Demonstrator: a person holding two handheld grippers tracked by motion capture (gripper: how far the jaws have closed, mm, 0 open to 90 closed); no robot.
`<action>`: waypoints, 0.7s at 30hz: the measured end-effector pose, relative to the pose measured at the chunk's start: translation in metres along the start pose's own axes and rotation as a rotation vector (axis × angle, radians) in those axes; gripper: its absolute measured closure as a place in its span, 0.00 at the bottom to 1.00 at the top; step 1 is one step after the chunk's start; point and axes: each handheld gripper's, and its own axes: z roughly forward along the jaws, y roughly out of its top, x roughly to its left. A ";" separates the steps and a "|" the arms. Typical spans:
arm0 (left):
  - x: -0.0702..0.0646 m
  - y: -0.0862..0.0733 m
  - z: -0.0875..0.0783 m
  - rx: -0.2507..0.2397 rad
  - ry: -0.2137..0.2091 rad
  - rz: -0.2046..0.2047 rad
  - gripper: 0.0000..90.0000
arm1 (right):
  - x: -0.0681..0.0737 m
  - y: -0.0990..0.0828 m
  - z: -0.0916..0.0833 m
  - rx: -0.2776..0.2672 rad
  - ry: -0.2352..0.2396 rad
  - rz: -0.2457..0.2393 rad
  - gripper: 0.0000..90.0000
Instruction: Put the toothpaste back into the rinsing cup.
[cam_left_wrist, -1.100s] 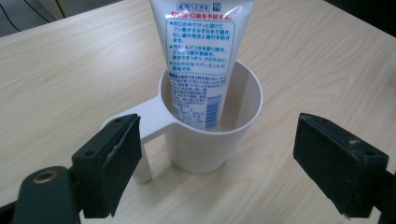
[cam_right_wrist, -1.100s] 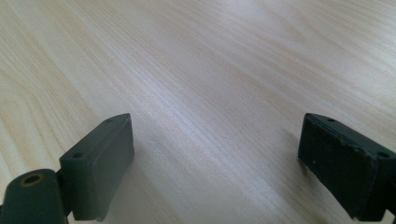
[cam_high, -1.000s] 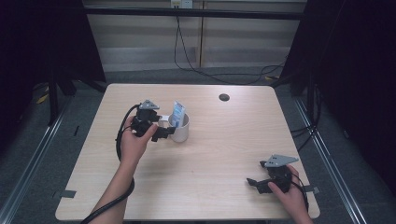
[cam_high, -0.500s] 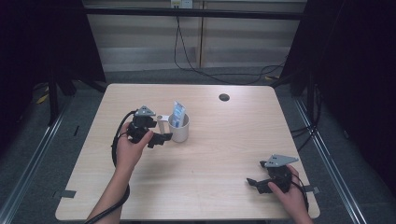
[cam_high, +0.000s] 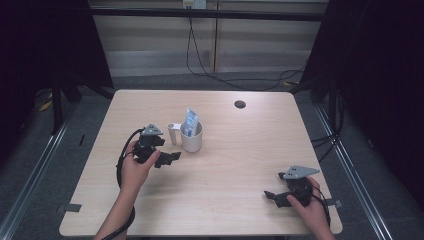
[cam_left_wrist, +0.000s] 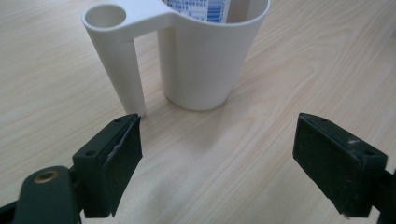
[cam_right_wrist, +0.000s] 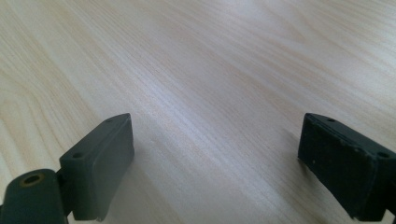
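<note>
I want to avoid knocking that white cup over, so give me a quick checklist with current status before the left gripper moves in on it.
1. Left gripper open: ok, jaws wide apart.
2. Left gripper holding nothing: ok, bare table between the jaws.
3. White cup upright: ok, standing on its base.
4. Blue-and-white tube inside the cup: ok, sticking out above the rim.
5. Cup's hollow side post clear of the jaws: not ok, it stands close to one jaw tip.
6. Right gripper out of the way: ok, open near the table's front corner.
</note>
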 end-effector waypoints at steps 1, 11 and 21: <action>0.000 -0.002 0.001 0.001 -0.002 -0.001 0.17 | 0.000 0.000 0.000 0.000 0.000 0.000 0.11; -0.003 -0.023 0.008 0.002 -0.010 -0.021 0.17 | 0.000 0.000 0.000 0.000 0.000 0.000 0.11; -0.002 -0.045 0.014 0.018 -0.011 -0.037 0.17 | 0.000 0.000 0.000 0.000 0.000 0.000 0.11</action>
